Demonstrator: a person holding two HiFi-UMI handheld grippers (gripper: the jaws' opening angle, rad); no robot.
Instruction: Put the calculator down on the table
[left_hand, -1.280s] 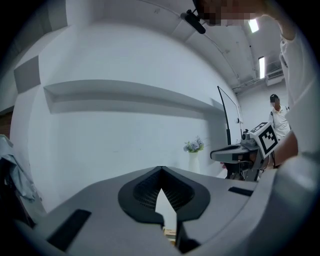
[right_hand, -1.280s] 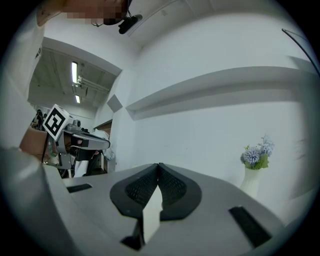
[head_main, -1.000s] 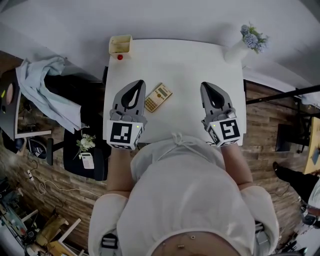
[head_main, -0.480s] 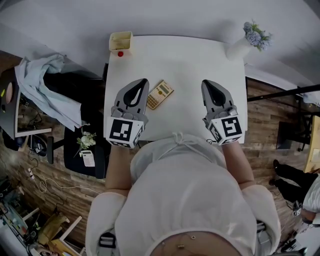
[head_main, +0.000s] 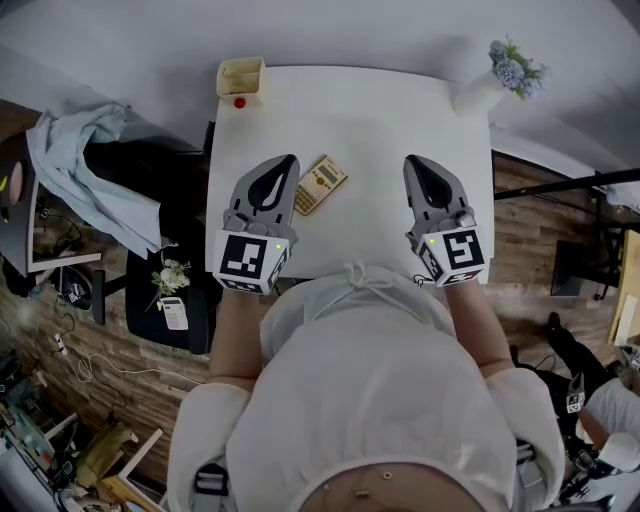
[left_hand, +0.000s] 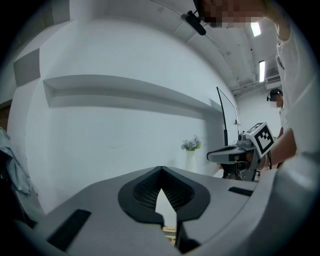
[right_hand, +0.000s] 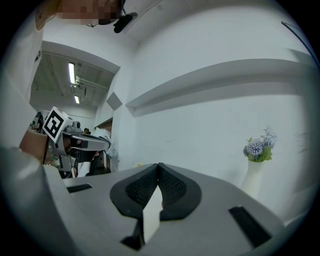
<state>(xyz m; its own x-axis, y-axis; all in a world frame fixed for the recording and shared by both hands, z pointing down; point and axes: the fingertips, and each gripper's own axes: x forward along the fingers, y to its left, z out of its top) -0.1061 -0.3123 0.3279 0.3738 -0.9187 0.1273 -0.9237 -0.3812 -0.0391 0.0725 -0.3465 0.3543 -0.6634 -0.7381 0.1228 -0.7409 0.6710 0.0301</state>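
Head view looks down; gripper views face the vase.

left gripper, right gripper: grey, black-white marker cubes | shirt: white, short-sleeved

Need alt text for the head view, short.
Seen from above, a calculator lies on a white table between a person's two shut, empty tools, nearer the left tool than the right tool. A vase of flowers and a yellow box stand at the far corners.
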